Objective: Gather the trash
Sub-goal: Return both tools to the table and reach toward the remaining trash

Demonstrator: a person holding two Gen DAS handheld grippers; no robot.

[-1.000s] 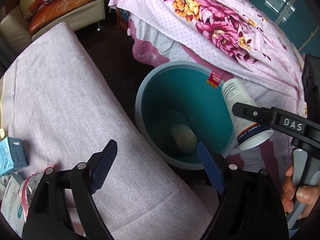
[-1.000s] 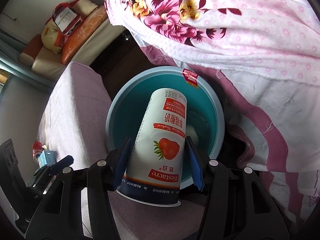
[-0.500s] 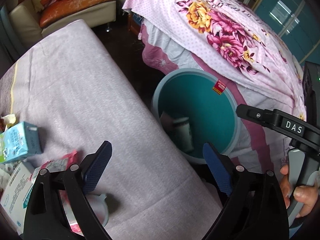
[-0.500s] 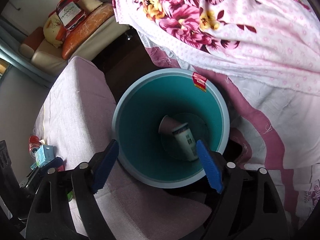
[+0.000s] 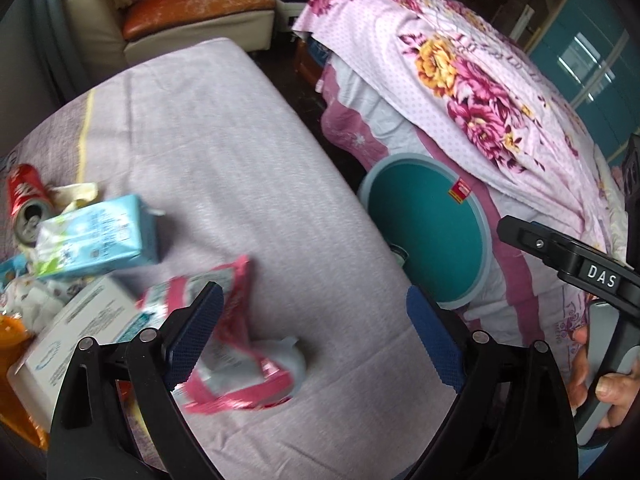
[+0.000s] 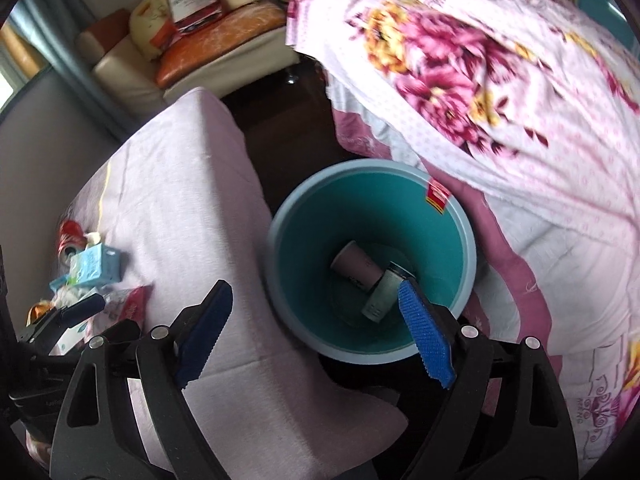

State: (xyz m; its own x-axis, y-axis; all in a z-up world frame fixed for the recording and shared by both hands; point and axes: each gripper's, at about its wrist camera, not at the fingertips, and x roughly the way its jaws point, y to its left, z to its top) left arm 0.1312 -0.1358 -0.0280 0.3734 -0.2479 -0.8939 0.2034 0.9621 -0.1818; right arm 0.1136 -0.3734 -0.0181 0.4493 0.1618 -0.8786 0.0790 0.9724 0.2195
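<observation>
Our right gripper [image 6: 316,336] held the yoghurt cup over the bin [image 6: 280,216] a sec ago; now the cup [image 6: 378,292] lies on its side at the bin bottom, w/ a second cup [image 6: 354,266] beside it at 10 o'clock. Right jaws have just been opening and stand wide, nothing btwn them. So one item is done & that hand is free.

Our left gripper [image 5: 314,340] has swung off the bin towards the table pile; jaws also wide, just opened a bit further, empty. A crumpled pink-and-white wrapper [image 5: 228,344] now sits just under its left pad, w/ a pale cup lid [image 5: 290,360] touching the wrapper at 4 o'clock. We'd judge the wrapper is next.

Rest of the trash, at 9–10 o'clock on the table [image 5: 224,152]: light-blue carton [image 5: 100,236], boxy, corners dented; red can [image 5: 26,200], metal, lying down w/ open top facing us; white flat box [image 5: 76,332], printed, rigid-looking.

Materials: bin is smooth plastic, round, teal inside, grey-blue rim, red sticker at 1 o'clock. Tablecloth is lilac, woven. Wrapper looks thin & crinkly, prob. slippery to pinch.
</observation>
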